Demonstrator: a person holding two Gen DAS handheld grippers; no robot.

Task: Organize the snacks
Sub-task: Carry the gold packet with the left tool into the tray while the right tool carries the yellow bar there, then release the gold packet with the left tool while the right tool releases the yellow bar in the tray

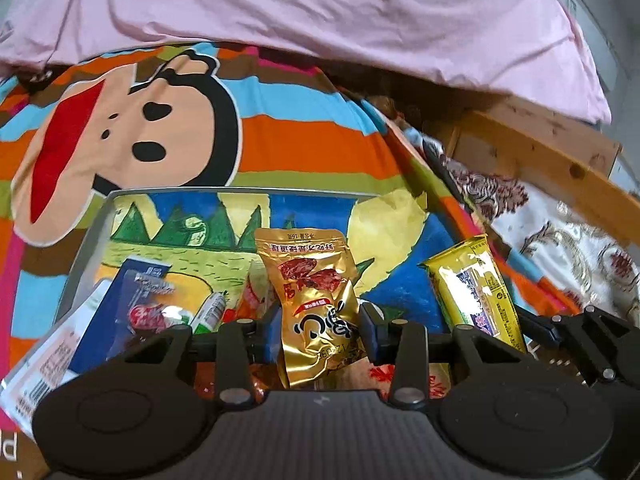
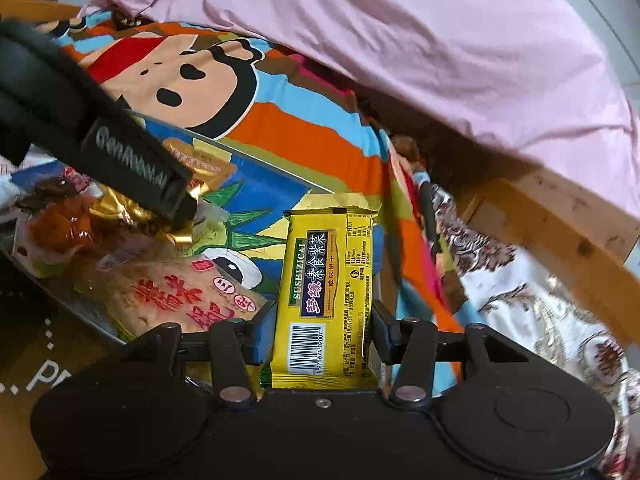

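My left gripper (image 1: 320, 330) is shut on a gold snack pouch (image 1: 316, 300) with red print, held upright over a metal tray (image 1: 96, 216) with a painted picture on its floor. My right gripper (image 2: 320, 334) is shut on a yellow biscuit pack (image 2: 326, 284), held at the tray's right end; the pack also shows in the left wrist view (image 1: 476, 288). In the right wrist view the left gripper's black finger (image 2: 132, 168) reaches in from the left with the gold pouch (image 2: 120, 208) under it.
Several snacks lie in the tray: a blue pack (image 1: 132, 296), a white pack (image 1: 48, 356), a clear pack with red characters (image 2: 180, 300) and an orange pack (image 2: 56, 228). A striped cartoon sheet (image 1: 280, 136), a pink quilt (image 1: 320, 12) and a wooden bed rail (image 1: 560, 168) surround it.
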